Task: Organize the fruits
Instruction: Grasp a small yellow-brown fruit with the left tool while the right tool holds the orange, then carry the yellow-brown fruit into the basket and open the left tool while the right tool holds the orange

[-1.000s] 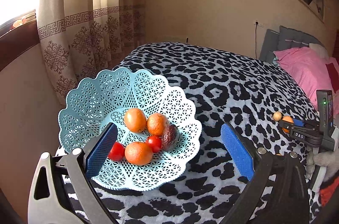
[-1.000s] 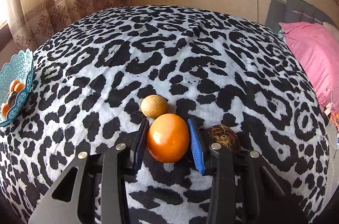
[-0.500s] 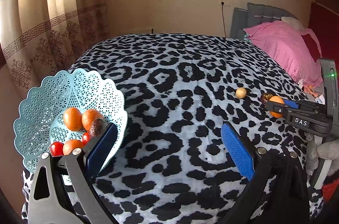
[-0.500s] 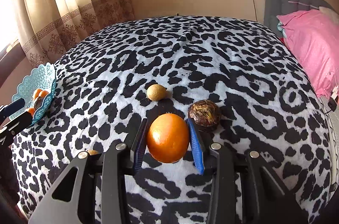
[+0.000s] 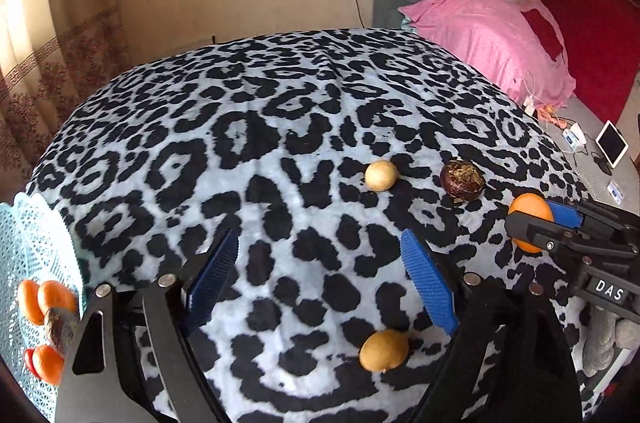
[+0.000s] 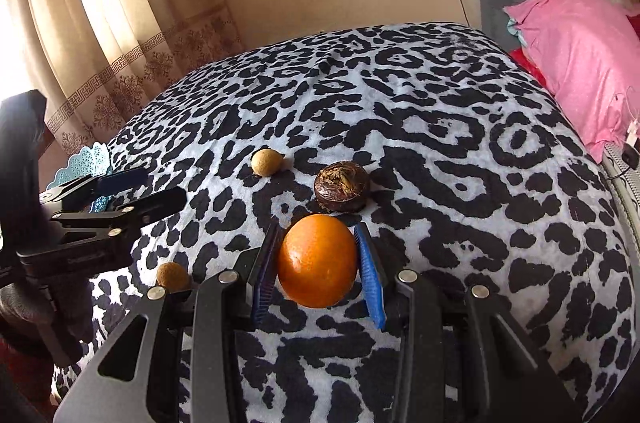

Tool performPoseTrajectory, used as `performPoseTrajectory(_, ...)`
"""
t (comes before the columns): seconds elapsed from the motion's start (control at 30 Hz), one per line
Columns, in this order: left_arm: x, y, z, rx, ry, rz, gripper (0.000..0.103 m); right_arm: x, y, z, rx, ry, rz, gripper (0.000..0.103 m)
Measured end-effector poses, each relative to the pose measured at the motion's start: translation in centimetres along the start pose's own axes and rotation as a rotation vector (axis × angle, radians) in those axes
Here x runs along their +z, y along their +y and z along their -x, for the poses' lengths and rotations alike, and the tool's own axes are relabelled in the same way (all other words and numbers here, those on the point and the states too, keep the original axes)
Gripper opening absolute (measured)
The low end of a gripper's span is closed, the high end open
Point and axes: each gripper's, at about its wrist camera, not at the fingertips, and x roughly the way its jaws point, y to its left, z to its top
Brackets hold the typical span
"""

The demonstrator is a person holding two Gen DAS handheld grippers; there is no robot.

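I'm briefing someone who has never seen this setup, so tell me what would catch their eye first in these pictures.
The bright orange clamped in the right tool, above the black-and-white leopard-print blanket, stands out first. On the blanket lie a dark brown round fruit just beyond the orange and two small tan fruits, one in front of the open left tool. At the left edge sits the pale blue lattice basket already holding oranges.

On the blanket [image 5: 280,127], one small round fruit [image 5: 381,175] lies left of the dark fruit [image 5: 461,180]; another [image 5: 383,350] lies nearer, between the left gripper's [image 5: 320,283] fingers. The basket [image 5: 36,255] sits at the far left edge, oranges [image 5: 48,299] inside.
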Motion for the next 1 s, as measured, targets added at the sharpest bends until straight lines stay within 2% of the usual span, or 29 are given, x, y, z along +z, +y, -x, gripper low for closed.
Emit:
performPoseTrajectory(0.07, 0.8, -0.7, -1.5, -0.028, 0.014, -0.014, 0.079, -0.1, -0.3, -0.1, 0.005, -0.001, -0.010, 0.038)
performPoseTrajectory(0.23, 2.0, -1.7, -4.9, -0.083, 0.079, -0.027, 0.059, -0.2, -0.8, -0.4, 0.015, 0.001, -0.028, 0.038)
performPoseTrajectory(0.37, 2.5, -2.0, -6.3, -0.115, 0.090, -0.019, 0.057, -0.4, -1.1, -0.6, 0.022, 0.003, -0.040, 0.038)
performPoseTrajectory(0.63, 3.3, -2.3, -7.8, -0.129, 0.108, -0.005, 0.038, -0.6, -0.9, -1.1, 0.019, 0.008, -0.035, 0.038)
performPoseTrajectory(0.87, 3.5, -2.8, -8.0, -0.137, 0.101, -0.017, 0.037, -0.8, -0.8, -1.3, 0.021, 0.014, -0.036, 0.038)
performPoseTrajectory(0.9, 3.6, -2.8, -8.0, -0.136, 0.101, -0.021, 0.035, -0.8, -0.9, -1.3, 0.020, 0.015, -0.036, 0.038)
performPoseTrajectory(0.93, 3.6, -2.9, -8.1, -0.133, 0.102, -0.024, 0.029, -0.8, -0.9, -1.3, 0.020, 0.017, -0.036, 0.038)
performPoseTrajectory(1.0, 3.6, -2.9, -8.0, -0.138, 0.104, -0.019, 0.027, -0.8, -0.9, -1.4, 0.018, 0.018, -0.038, 0.038)
